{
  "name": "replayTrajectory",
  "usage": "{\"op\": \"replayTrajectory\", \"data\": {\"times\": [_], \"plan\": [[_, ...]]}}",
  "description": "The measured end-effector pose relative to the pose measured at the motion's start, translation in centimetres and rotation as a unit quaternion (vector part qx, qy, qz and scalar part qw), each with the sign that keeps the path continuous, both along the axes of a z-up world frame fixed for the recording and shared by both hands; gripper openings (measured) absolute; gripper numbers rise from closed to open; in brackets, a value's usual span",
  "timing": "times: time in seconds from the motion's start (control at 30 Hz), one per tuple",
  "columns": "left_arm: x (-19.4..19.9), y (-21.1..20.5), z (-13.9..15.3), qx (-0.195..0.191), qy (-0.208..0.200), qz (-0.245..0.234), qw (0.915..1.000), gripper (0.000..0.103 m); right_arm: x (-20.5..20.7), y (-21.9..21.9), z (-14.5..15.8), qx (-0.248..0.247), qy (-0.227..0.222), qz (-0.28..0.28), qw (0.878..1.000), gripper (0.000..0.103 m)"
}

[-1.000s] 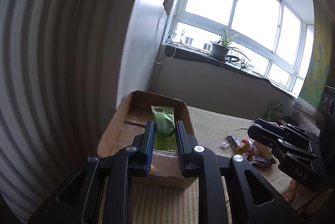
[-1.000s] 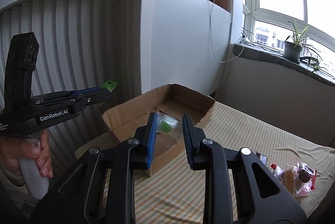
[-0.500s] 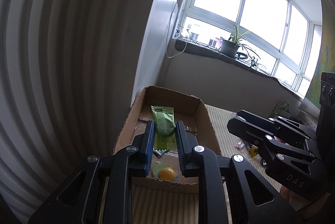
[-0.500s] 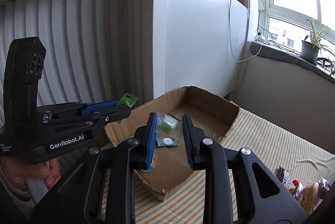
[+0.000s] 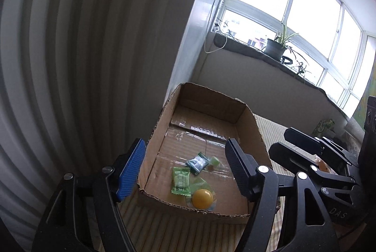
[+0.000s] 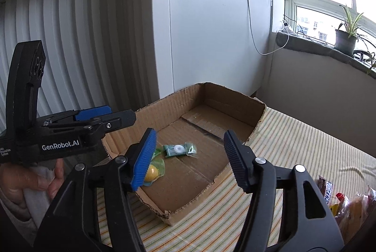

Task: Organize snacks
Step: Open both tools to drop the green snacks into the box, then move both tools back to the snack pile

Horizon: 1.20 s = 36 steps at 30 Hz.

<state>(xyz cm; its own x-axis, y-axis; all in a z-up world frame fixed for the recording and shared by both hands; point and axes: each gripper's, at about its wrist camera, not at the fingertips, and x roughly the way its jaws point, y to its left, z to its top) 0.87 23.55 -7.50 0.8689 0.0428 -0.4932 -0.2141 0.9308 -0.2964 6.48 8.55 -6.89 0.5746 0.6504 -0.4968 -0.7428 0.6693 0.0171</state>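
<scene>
An open cardboard box (image 5: 251,129) (image 6: 237,106) lies on the striped cloth. Inside it are a light green wrapped bar (image 5: 181,180), a dark green sachet (image 5: 197,162) (image 6: 179,149), a small pale green candy (image 5: 214,161) and a yellow ball-shaped sweet (image 5: 202,199) (image 6: 150,172). My left gripper (image 5: 185,165) is open and empty above the box's near end. My right gripper (image 6: 189,153) is open and empty above the box. Each gripper shows in the other's view, the left one (image 6: 105,118) on the left, the right one (image 5: 303,146) on the right.
Several loose snacks (image 6: 338,200) lie on the striped cloth (image 6: 293,141) to the right of the box. A ribbed white wall (image 6: 70,40) stands close behind the box. A window sill with a potted plant (image 5: 276,47) is farther back.
Both grippers opened. The left let go of the green bar and the right let go of the pale green candy; both now lie in the box.
</scene>
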Motion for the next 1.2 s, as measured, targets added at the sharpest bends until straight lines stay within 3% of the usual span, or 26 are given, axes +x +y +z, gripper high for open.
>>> {"op": "replayTrajectory", "data": {"times": [0.17, 0.33, 0.5, 0.83, 1.2], "plan": [[-0.9, -0.1, 0.7, 0.0, -0.006, 0.007, 1.0, 0.071, -2.7, -0.1, 0.6, -0.003, -0.047, -0.004, 0.999, 0.084], [-2.4, -0.5, 1.7, 0.005, -0.019, 0.014, 0.9997, 0.074, -4.0, -0.3, 1.4, 0.01, -0.048, 0.001, 0.999, 0.085], [-3.2, -1.0, 2.8, 0.014, -0.026, 0.022, 0.9993, 0.076, -5.0, -1.2, 2.1, 0.018, -0.058, -0.007, 0.998, 0.101], [-2.4, -5.3, 4.6, 0.047, -0.029, -0.009, 0.9984, 0.077, -5.5, -6.1, 2.1, 0.033, -0.048, -0.042, 0.997, 0.101], [0.6, -14.0, 4.9, 0.08, -0.013, -0.101, 0.9916, 0.078, -4.9, -17.3, 0.6, 0.048, -0.036, -0.148, 0.987, 0.101]]}}
